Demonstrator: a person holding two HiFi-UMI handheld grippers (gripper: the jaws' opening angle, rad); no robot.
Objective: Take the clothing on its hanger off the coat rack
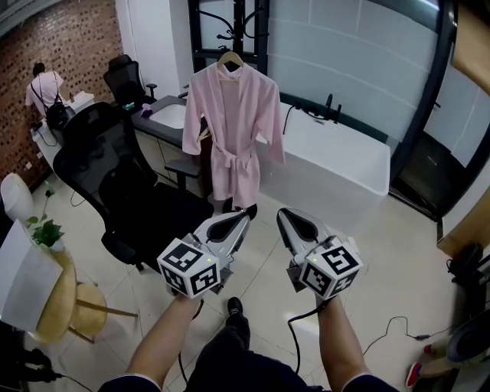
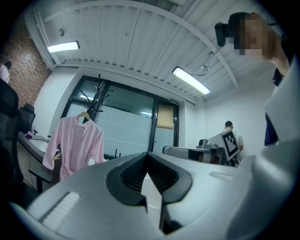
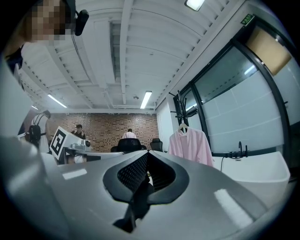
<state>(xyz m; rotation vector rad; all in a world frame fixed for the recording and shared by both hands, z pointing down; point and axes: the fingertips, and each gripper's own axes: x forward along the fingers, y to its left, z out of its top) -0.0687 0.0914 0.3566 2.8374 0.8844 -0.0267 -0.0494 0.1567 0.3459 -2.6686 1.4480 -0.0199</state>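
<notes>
Pink cloth, thin and soft by its look, makes the bathrobe (image 1: pixel 232 130) that hangs in the upper middle of the head view. It sits on a wooden hanger (image 1: pixel 229 58) whose hook goes up to the black coat rack (image 1: pixel 242 23). The belt is tied at the waist and the 2 sleeves fall loose at the sides. To the right of it is a white bathtub (image 1: pixel 344 164), and a black office chair (image 1: pixel 115 180) stands at the left, near the way to the rack.

The left gripper (image 1: pixel 243 216) and the right gripper (image 1: pixel 284 216) are in the lower middle of the frame, well apart from the robe. Both are clenched with nothing between the jaws.

I judge the step in hand is the approach. To do it well, the grippers should pass right of the chair and open before they arrive. Then 1 should take the hanger near its hook, not the cloth, which would probably slip. The hook must be lifted clear before pulling away.
</notes>
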